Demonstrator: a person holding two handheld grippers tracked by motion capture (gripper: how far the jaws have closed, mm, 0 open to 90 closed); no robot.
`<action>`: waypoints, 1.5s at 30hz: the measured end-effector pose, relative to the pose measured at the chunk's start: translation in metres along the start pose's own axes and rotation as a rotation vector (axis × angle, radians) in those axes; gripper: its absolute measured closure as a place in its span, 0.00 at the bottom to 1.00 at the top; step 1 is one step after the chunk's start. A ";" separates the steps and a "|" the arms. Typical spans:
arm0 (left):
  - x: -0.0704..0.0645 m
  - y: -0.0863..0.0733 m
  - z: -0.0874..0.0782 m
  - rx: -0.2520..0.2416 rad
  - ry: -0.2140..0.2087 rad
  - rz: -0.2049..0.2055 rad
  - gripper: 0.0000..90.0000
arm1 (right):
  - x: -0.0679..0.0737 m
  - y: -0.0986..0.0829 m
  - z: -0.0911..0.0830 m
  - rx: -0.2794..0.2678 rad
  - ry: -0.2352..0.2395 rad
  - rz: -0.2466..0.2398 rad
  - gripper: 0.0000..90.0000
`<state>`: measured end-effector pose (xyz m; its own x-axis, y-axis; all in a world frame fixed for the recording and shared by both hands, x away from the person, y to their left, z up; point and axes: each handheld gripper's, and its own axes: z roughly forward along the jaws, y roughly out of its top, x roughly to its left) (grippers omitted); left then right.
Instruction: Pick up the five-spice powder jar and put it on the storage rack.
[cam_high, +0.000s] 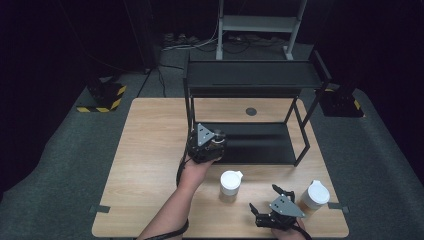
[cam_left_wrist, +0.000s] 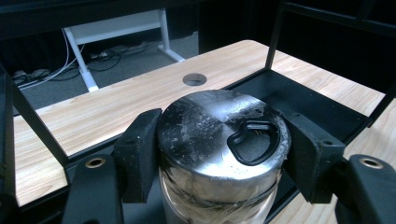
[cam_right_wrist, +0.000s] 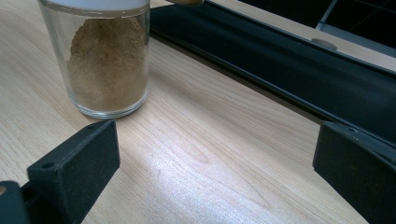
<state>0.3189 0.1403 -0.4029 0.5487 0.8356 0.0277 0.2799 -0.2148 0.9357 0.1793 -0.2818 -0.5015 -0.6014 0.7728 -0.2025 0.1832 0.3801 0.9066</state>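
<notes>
We see our left gripper (cam_left_wrist: 219, 154) clamped on a metal-lidded jar (cam_left_wrist: 223, 140) in the middle of the frame, at the black shelf's (cam_high: 260, 145) front left corner. Lower right, our right gripper (cam_high: 270, 200) has its jaws apart, between two white-lidded jars (cam_high: 231, 185).

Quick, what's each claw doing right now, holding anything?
Left claw: closed on the metal-lidded jar, at the black shelf.
Right claw: open, holding nothing, above the table near a glass jar of brown powder.

Both black grippers, left gripper (cam_high: 212, 143) and right gripper (cam_high: 265, 202), carry grey three-cornered plates and black cables.
</notes>
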 end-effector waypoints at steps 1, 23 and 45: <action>0.000 0.000 0.001 0.003 0.002 -0.001 0.39 | 0.000 0.000 0.000 0.000 0.000 0.001 0.00; 0.000 0.006 0.029 0.048 0.028 -0.013 0.39 | -0.001 -0.001 0.000 -0.004 0.004 0.007 0.00; -0.001 0.004 0.042 0.077 0.040 -0.024 0.39 | -0.001 -0.001 -0.001 -0.005 0.004 0.005 0.00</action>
<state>0.3530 0.1174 -0.4145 0.5097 0.8601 0.0211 0.3535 -0.2317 0.9063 0.1796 -0.2835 -0.5019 -0.6039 0.7726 -0.1959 0.1824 0.3733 0.9096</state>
